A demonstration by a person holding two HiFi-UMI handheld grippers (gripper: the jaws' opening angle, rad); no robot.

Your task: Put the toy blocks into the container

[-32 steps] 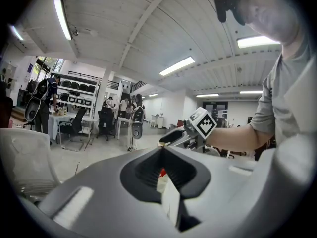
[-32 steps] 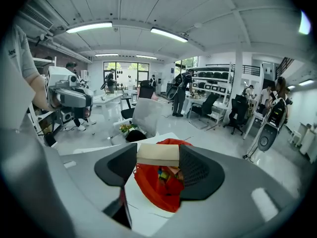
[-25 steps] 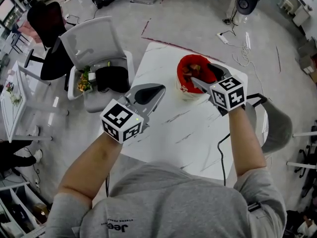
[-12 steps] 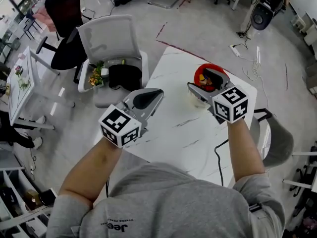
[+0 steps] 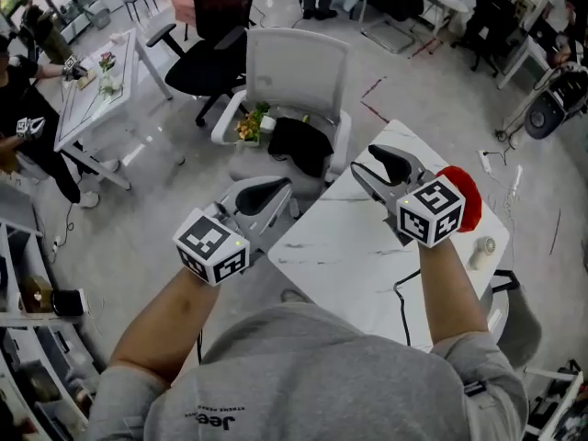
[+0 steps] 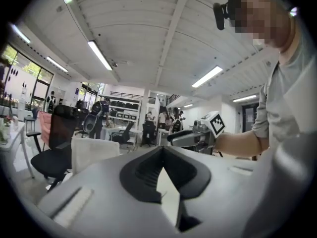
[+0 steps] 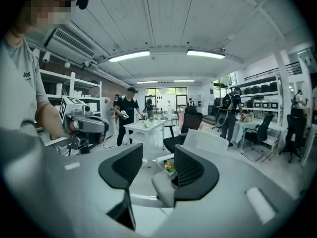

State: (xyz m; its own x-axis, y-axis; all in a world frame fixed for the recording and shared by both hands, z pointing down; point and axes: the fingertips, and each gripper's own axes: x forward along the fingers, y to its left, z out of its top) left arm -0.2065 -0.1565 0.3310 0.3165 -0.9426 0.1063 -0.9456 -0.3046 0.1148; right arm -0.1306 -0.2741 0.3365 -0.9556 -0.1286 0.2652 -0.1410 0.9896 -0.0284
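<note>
Left gripper point(image 5: 278, 189): jaws are closed tip to tip, nothing in them. It is hanging off the near-left corner of the table, having swung out from over the tabletop where it was a second ago.

White swivel office chair point(image 5: 299, 67) with a black bag point(image 5: 299, 145) on its seat is coming into centre view beyond the grippers. The person's head is turning that way too.

White marble-pattern table point(image 5: 340, 246): no loose toy blocks are showing on what I can see of it.

Right gripper point(image 5: 362, 157): jaws have just been closing from full width and are now standing about half apart, with nothing between them, only floor and chair beyond. A second ago it was reaching into the container; now it is pulled back and up, pointing past the table's far-left corner.

Round red container point(image 5: 467, 191) is sitting near the table's right edge, mostly hidden behind the right gripper's marker cube. Its contents are not visible from here.

My read: the last drop is done, both grippers are empty and backing off, and the task looks finished or nearly so. I cannot confirm the block count.
</note>
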